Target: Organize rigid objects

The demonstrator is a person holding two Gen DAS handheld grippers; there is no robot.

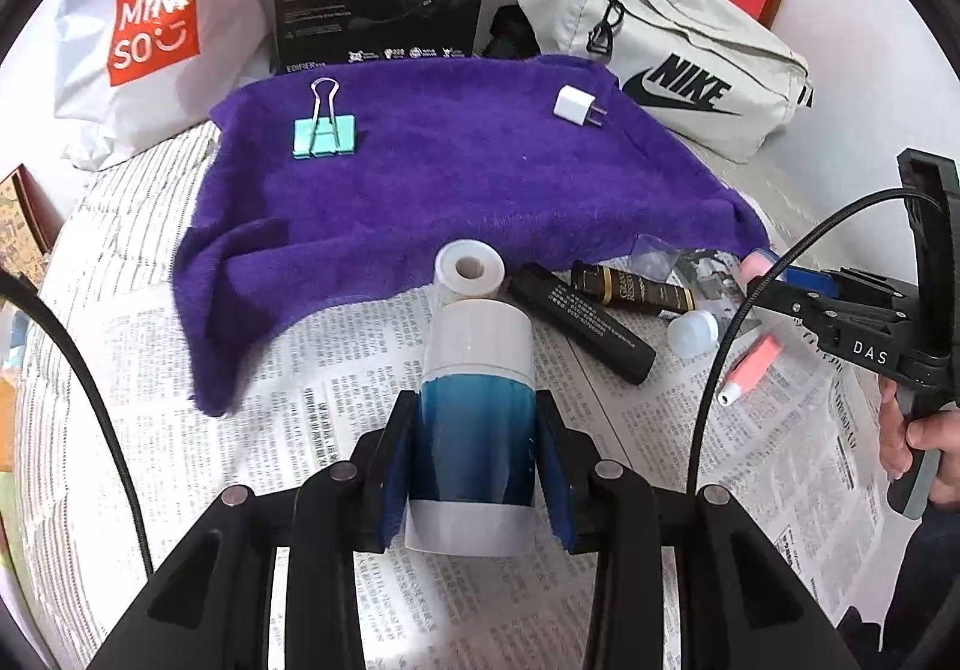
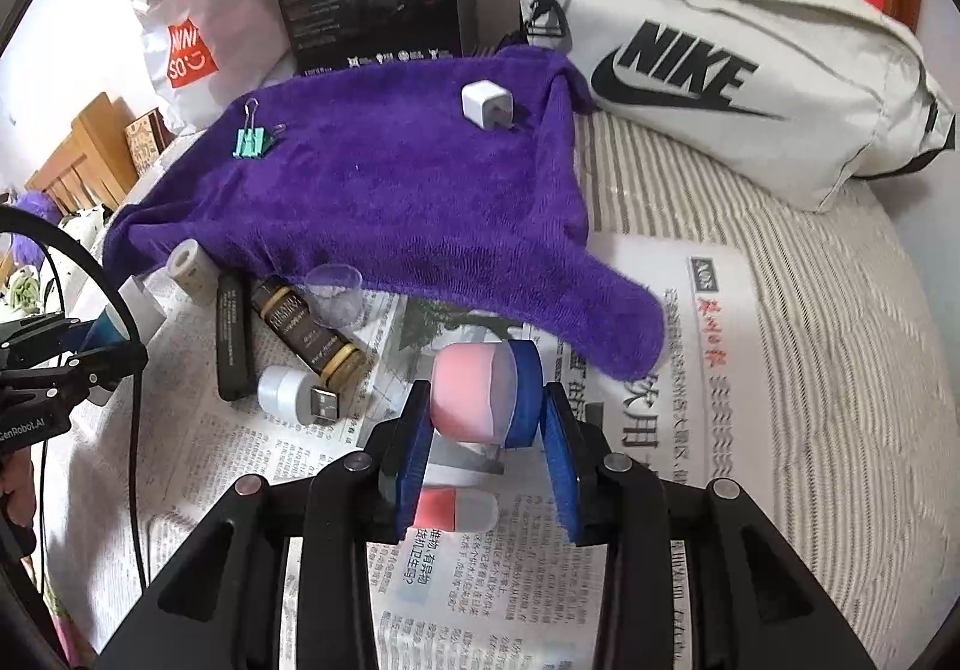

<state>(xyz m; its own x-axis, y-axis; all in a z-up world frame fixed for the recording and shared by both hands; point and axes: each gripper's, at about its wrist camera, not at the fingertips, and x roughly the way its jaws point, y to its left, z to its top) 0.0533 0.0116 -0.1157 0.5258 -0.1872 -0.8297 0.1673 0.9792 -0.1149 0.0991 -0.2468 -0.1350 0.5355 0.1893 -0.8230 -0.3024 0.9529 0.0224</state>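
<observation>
Cylinder (image 1: 474, 418), blue and white: clamped between left gripper (image 1: 474, 466) pads, long axis along the fingers, white end toward purple towel (image 1: 456, 178). Pink-and-blue jar (image 2: 486, 400): pinched in right gripper (image 2: 489, 454), lying crosswise, above newspaper (image 2: 660, 370). Both jaws narrowly parted, closed on loads.

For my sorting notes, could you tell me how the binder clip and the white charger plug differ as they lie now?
The binder clip is mint green with wire handles; the charger plug is a white cube with two prongs. The clip lies at the towel's far left, the plug at its far right. Both rest on the purple towel, ungripped.
</observation>
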